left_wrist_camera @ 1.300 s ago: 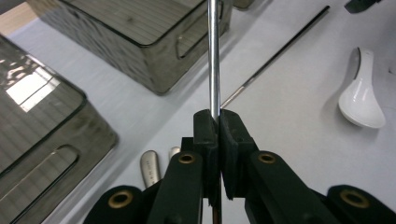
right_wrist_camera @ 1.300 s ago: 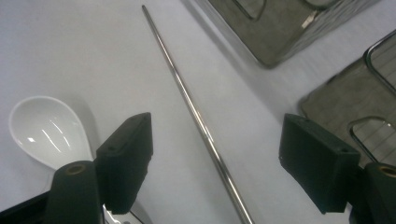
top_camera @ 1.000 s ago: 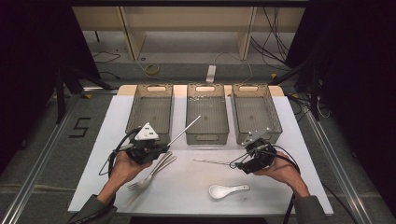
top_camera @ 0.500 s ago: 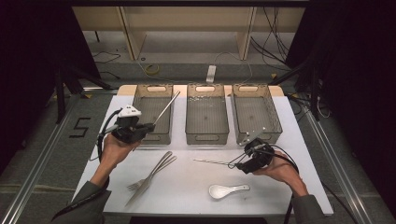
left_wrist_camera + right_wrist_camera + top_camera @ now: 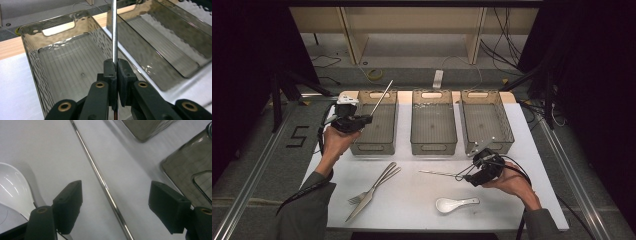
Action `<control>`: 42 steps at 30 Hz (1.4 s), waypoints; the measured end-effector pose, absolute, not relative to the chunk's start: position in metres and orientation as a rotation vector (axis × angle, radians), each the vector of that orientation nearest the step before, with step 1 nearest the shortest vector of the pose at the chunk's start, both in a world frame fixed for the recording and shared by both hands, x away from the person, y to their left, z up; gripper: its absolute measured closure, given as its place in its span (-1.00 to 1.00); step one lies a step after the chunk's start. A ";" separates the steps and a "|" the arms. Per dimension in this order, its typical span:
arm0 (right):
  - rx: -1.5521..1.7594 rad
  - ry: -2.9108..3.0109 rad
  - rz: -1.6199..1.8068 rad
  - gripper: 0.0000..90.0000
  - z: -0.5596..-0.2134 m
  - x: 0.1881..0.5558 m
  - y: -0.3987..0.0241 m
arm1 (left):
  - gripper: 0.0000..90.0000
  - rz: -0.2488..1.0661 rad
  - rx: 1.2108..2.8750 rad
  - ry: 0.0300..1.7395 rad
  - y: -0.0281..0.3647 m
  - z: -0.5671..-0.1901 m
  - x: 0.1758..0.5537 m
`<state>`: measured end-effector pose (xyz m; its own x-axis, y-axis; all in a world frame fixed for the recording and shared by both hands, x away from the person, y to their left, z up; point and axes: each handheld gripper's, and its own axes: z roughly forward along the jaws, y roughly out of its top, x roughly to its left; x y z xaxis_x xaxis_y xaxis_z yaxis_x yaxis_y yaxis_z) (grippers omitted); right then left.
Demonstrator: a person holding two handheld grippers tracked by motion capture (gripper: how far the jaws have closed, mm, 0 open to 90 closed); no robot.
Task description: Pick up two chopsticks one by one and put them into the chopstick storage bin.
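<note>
My left gripper [image 5: 362, 121] is shut on a thin metal chopstick [image 5: 382, 97], which slants up and to the right above the left smoked-plastic bin [image 5: 362, 146]. In the left gripper view the chopstick [image 5: 114, 30] rises straight out of the shut jaws [image 5: 116, 68], with the bin [image 5: 32, 62] below. My right gripper [image 5: 463, 175] stands open low over a second chopstick [image 5: 437, 173] lying on the white table. In the right gripper view that chopstick [image 5: 100, 178] runs between the parted jaws [image 5: 116, 195], touching neither.
A middle bin [image 5: 433, 145] and a right bin [image 5: 507, 125] stand beside the left one. A fork and a knife [image 5: 372, 190] lie together at the front left. A white ceramic spoon [image 5: 454, 203] rests close to my right hand, with the spoon's bowl [image 5: 11, 186] left of the jaws.
My left gripper has carried its chopstick from the table's middle, back and left, to above the left bin. The right gripper has stayed over the other chopstick.
</note>
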<state>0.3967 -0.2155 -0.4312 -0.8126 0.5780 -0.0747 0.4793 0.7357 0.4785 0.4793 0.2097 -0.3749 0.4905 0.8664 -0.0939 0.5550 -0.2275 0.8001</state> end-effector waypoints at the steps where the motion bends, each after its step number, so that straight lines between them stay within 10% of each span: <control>1: 0.839 2.721 0.661 -0.37 -0.431 0.397 -0.215 | 0.90 0.478 1.910 1.186 0.211 -0.376 0.483; 35: 0.822 2.729 0.664 -0.38 -0.432 0.396 -0.211 | 0.86 0.517 1.880 1.387 0.225 -0.415 0.518; 42: 0.814 2.735 0.660 -0.38 -0.432 0.396 -0.210 | 0.38 0.466 1.856 1.358 0.222 -0.402 0.504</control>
<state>0.3962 -0.2102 -0.4320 -0.8246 0.5610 -0.0732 0.4658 0.7465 0.4751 0.5045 0.2220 -0.4017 0.3638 0.9200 -0.1460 0.6365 -0.1311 0.7601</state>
